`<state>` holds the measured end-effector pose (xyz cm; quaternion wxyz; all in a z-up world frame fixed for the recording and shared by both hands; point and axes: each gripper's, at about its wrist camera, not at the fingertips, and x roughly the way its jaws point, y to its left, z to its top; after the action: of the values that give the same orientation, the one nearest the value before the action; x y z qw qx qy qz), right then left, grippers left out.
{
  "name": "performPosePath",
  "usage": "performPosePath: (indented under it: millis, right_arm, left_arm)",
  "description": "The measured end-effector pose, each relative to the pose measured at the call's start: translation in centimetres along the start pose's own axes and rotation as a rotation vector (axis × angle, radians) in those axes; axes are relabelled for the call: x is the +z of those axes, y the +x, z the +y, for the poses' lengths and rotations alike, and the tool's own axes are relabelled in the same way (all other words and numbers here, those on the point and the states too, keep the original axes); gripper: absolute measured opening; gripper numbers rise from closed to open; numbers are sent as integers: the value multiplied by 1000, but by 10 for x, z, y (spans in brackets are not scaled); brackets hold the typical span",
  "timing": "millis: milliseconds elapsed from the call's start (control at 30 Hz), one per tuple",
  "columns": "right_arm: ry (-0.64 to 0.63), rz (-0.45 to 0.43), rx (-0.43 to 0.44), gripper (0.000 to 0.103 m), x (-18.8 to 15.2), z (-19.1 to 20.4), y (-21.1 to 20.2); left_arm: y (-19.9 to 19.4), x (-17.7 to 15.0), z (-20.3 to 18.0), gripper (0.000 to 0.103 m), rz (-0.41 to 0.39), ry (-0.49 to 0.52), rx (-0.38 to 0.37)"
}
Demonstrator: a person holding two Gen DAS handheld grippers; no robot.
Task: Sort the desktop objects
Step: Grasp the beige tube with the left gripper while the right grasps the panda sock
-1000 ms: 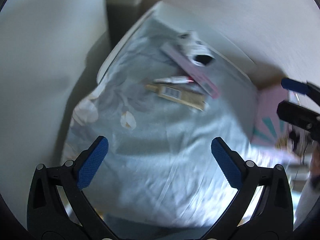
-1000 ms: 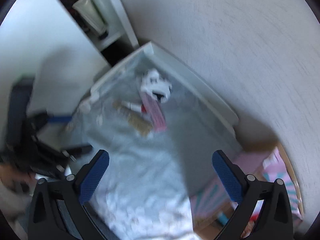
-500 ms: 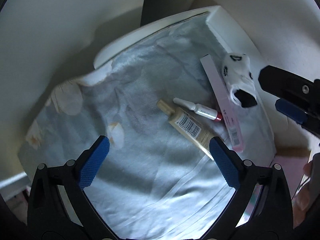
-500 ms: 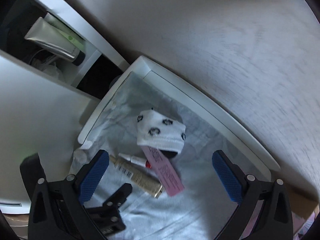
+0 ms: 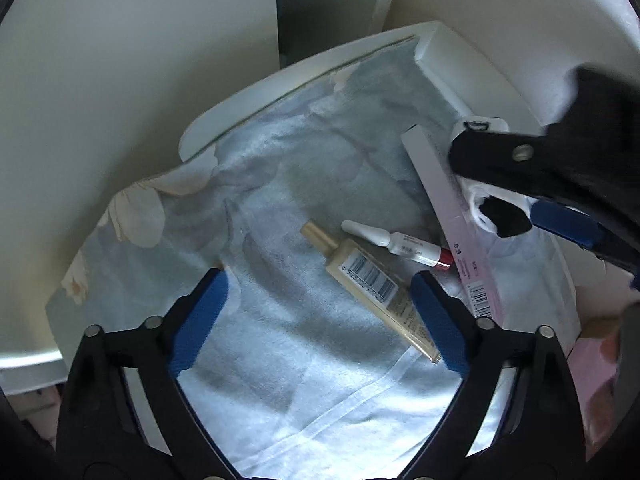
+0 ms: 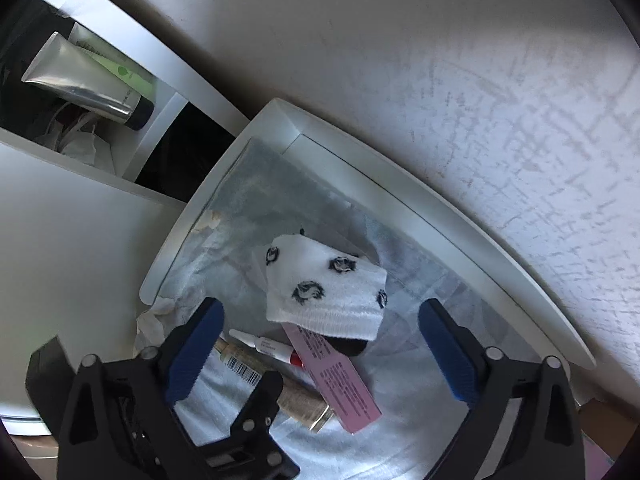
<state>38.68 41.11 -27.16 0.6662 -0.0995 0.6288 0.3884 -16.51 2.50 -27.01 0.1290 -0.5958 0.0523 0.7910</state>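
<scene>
We're seeing a white table (image 6: 460,216) w/ a blue flowery cloth (image 5: 280,200) lying on it. On the cloth are lying a spotty sock (image 6: 324,284), a pink box (image 6: 340,380), a gold tube (image 5: 372,284) & a small white tube (image 5: 400,240), all close together.

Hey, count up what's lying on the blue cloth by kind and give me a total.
Tubes: 2, beige tube and small red-capped tube
Boxes: 1, pink box
Socks: 1, white sock
Total: 4
</scene>
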Motion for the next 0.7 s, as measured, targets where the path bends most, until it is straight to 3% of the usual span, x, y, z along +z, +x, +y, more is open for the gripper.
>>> performPosePath:
  millis: [33,67,100,167,200,233,333,400,700]
  right_arm:
    - [-1,1,-4,89,0,0,2]
    - [-6,4,-6,79,-1,0,4]
    - [-10,7,-7,68,-2,0,6]
    - [-20,16,-15,55,-4,1,11]
    - [-25,15,-13,54,-6,1,13]
    - [-31,9,-14,54,-7,2,12]
    - [-54,-11,-30,49,-10,7,9]
    - [-67,-16,-39,45,-11,9,7]
    - [-96,-10,-72,40,-21,16,12]
  left_arm:
    - [-2,-3,0,86,-11,5,-4]
    - [-3,-4,0,83,-16,8,-8]
    - [-5,-6,1,76,-21,14,-14]
    - [-9,-8,1,57,-30,37,-45]
    - [-12,-9,3,38,-29,41,-70]
    - [-13,-9,7,28,-17,37,-103]
    - [-14,-9,22,17,27,4,-167]
    - [-14,-10,31,12,39,-2,-168]
    - [-17,-20,46,11,52,40,-190]
